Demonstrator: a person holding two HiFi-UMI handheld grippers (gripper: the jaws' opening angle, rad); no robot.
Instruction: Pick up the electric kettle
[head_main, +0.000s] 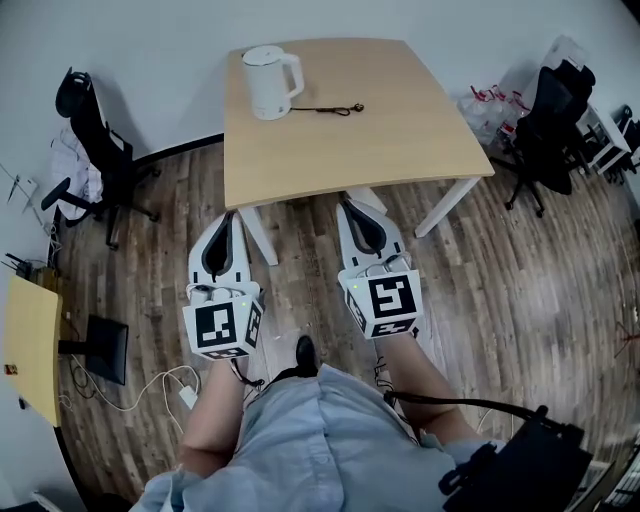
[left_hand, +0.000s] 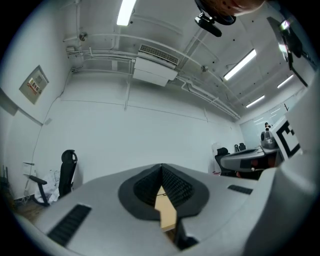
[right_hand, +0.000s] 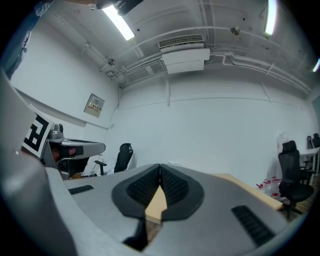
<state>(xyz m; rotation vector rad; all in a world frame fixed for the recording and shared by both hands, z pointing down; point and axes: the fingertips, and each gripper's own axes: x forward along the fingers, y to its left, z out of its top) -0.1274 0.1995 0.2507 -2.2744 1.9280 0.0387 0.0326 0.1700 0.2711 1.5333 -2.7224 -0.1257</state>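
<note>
A white electric kettle (head_main: 268, 82) with its handle to the right stands at the far left corner of a light wooden table (head_main: 400, 130). A thin black cord (head_main: 328, 109) lies on the table just right of it. My left gripper (head_main: 227, 216) sits in front of the table's near edge, jaws together with nothing between them. My right gripper (head_main: 348, 204) is beside it at the table's near edge, also shut and empty. In both gripper views the tips (left_hand: 161, 167) (right_hand: 160, 167) meet and only a sliver of tabletop shows; the kettle is hidden there.
A black office chair (head_main: 95, 150) stands left of the table and another (head_main: 545, 130) at the right. A small yellow side table (head_main: 30, 345) and a monitor base with cables (head_main: 105, 350) lie at the lower left. The floor is wood plank.
</note>
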